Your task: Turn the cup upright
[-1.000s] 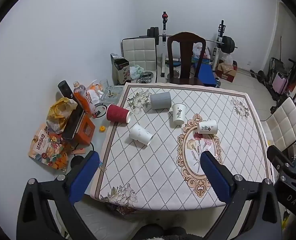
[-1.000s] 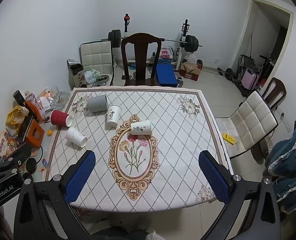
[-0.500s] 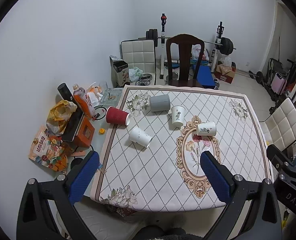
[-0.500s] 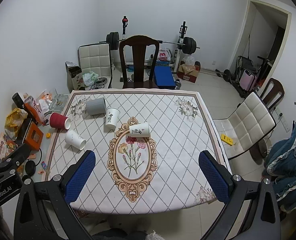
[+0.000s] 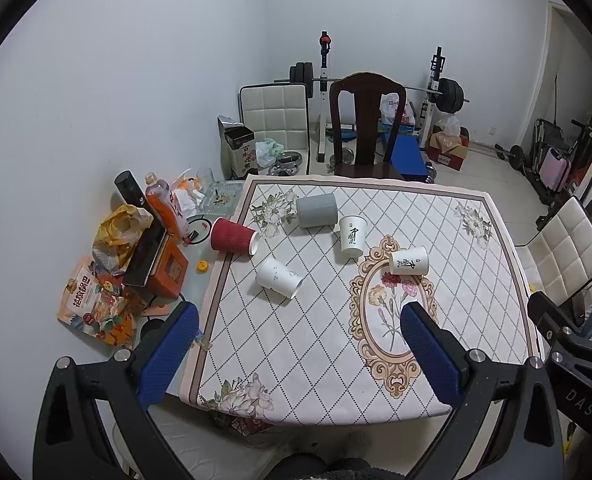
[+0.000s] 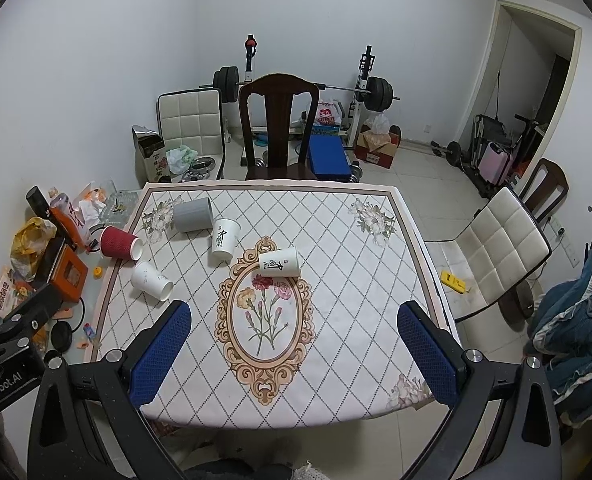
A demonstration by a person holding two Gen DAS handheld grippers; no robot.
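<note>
White cups (image 5: 352,236): 3 | red cup (image 5: 233,236): 1 | grey cup (image 5: 317,210): 1 | both claws wide

Open cloth is seen across the near half of the table (image 6: 336,360); farther in, five tipped cups (image 6: 278,262) are clustered, gaps between them narrow.

Both wrist views look down from high above the near edge of the table (image 5: 336,360), facing the far wall. The left view sits further left. Both share the table (image 6: 336,340) and dark chair (image 6: 278,128).
</note>
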